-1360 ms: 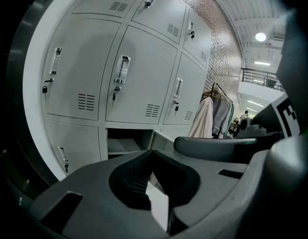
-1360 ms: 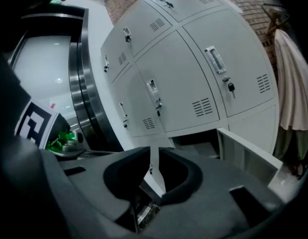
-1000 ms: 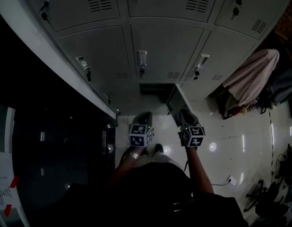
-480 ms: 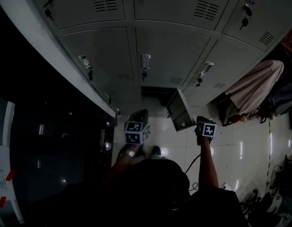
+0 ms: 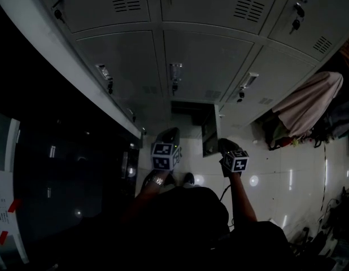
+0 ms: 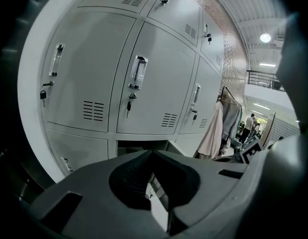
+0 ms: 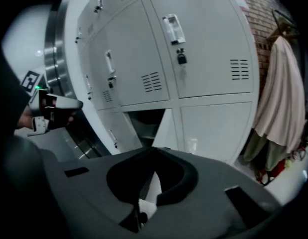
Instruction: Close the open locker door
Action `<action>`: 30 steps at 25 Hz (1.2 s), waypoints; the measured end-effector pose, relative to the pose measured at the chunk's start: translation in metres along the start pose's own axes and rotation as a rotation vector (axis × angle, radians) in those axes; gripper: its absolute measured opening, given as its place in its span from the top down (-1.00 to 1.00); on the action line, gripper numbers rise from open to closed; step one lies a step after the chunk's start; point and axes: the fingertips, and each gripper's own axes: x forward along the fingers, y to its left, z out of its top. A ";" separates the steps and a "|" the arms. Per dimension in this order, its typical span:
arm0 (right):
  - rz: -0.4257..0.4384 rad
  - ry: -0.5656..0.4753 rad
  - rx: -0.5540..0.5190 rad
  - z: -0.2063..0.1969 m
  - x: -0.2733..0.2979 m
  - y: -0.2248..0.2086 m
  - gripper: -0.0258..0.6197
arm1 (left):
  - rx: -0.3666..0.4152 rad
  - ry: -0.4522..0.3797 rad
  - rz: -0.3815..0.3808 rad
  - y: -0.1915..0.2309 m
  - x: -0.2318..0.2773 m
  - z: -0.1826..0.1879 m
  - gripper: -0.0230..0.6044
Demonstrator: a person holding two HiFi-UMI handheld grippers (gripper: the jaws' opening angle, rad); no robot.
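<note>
The open locker door (image 5: 209,130) belongs to the bottom middle locker and stands out nearly edge-on from its dark compartment (image 5: 188,110). My right gripper (image 5: 222,144) is shut, and its tips are just right of the door's lower outer edge; whether they touch it I cannot tell. In the right gripper view the door (image 7: 166,128) rises straight ahead of the shut right gripper (image 7: 154,150). My left gripper (image 5: 169,132) hovers left of the door, shut and empty. The left gripper view has the left gripper (image 6: 153,152) pointing at the open compartment (image 6: 139,147).
Closed grey lockers (image 5: 203,61) with keys in their locks fill the wall above. A pale coat (image 5: 307,103) hangs at the right over dark bags. A dark steel-and-glass unit (image 5: 78,168) borders the left. White tile floor (image 5: 276,174) lies to the right. A person (image 6: 250,126) stands far off.
The door, swung wide half a second ago, now stands narrower and more edge-on. My right gripper has moved left, back beside it. The left gripper has barely moved.
</note>
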 end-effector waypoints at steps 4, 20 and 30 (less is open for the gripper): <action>0.166 -0.029 -0.071 0.003 0.016 0.055 0.87 | -0.008 -0.009 0.027 0.007 -0.007 0.001 0.95; 0.138 -0.005 -0.005 0.013 0.064 0.087 0.50 | -0.046 -0.027 0.173 0.055 -0.049 -0.006 0.95; 0.324 0.051 -0.121 0.044 0.127 0.136 0.50 | -0.073 -0.034 0.238 0.079 -0.064 -0.007 0.95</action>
